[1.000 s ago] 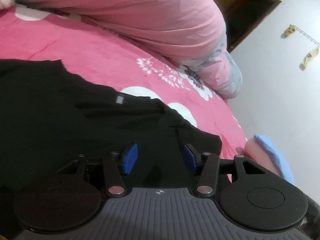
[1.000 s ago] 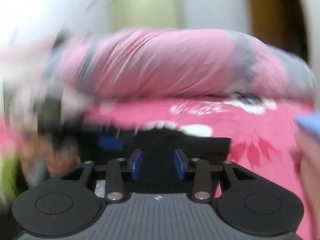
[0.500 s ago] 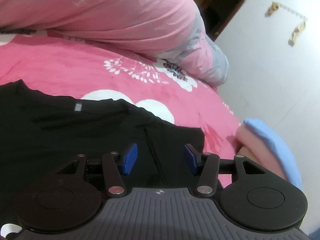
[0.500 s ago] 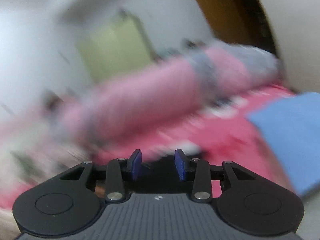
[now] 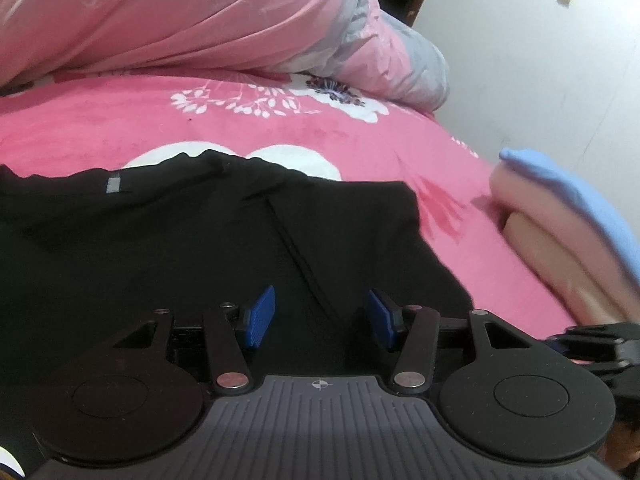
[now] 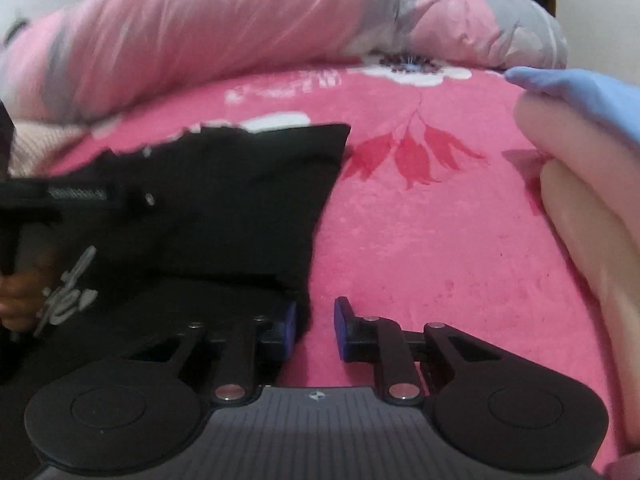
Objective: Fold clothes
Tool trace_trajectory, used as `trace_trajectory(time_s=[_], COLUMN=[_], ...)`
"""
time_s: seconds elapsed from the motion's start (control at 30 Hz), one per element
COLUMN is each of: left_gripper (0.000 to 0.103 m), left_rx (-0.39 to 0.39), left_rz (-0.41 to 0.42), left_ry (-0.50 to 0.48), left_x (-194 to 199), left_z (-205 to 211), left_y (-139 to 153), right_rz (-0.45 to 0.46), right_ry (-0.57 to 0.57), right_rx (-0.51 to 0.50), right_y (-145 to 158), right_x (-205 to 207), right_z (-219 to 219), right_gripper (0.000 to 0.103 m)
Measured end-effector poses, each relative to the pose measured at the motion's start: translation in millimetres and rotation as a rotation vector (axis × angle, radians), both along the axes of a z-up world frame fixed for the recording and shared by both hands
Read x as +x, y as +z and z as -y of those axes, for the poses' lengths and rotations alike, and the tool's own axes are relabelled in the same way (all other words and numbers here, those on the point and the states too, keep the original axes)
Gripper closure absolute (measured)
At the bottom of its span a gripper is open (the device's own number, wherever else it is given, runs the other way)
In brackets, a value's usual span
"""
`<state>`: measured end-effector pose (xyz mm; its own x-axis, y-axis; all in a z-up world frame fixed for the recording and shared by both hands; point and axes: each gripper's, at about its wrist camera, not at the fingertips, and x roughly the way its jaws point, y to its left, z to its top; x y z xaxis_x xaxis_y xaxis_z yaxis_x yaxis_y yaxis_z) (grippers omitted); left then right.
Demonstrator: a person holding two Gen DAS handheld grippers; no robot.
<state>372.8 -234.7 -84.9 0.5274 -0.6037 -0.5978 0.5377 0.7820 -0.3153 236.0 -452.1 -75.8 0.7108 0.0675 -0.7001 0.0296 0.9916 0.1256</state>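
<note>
A black garment [image 5: 168, 240] lies spread flat on a bed, on a pink floral sheet [image 5: 120, 128] with white flowers and red leaves. A small grey tag [image 5: 113, 184] sits at its neckline; nothing on the tag can be read. In the right wrist view a silvery scrawled print [image 6: 66, 292] shows on the cloth at lower left, too blurred and skewed to make out as words. The left tool [image 5: 320, 318] hovers over the garment with its blue pads well apart and only flat cloth under the gap, so it grips nothing. The right tool [image 6: 315, 328] sits at the garment's right edge; its jaws have just been closing and stand narrow, the left pad over black cloth, the right pad over the sheet, with the cloth's edge in the gap but not visibly pinched. In that same view the left tool's black frame and a hand [image 6: 18, 300] holding it show at the left border. Behind the garment a rolled pink-and-grey quilt [image 5: 200, 16] lies across the bed. To the right a stack of folded cloth [image 5: 568, 232], peach under light blue, rests on the sheet by a white wall [image 5: 540, 60].
</note>
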Motion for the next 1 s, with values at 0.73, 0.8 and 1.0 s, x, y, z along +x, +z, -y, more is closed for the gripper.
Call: trace_trajectory(time_s=[0.73, 0.8, 1.0], left_gripper=[0.055, 0.061, 0.071], left_rx=[-0.099, -0.094, -0.075], left_rz=[-0.064, -0.061, -0.058], left_ry=[0.158, 0.152, 0.145], left_x=[71, 74, 78], left_z=[15, 19, 24], left_y=[8, 9, 5], right_rz=[0.144, 0.146, 0.148], right_ry=[0.058, 0.057, 0.050], right_rx=[0.197, 0.207, 0.259], right_y=[-18, -18, -21], right_x=[-12, -13, -14], right_z=[19, 21, 28], right_gripper=[0.081, 0.081, 0.081])
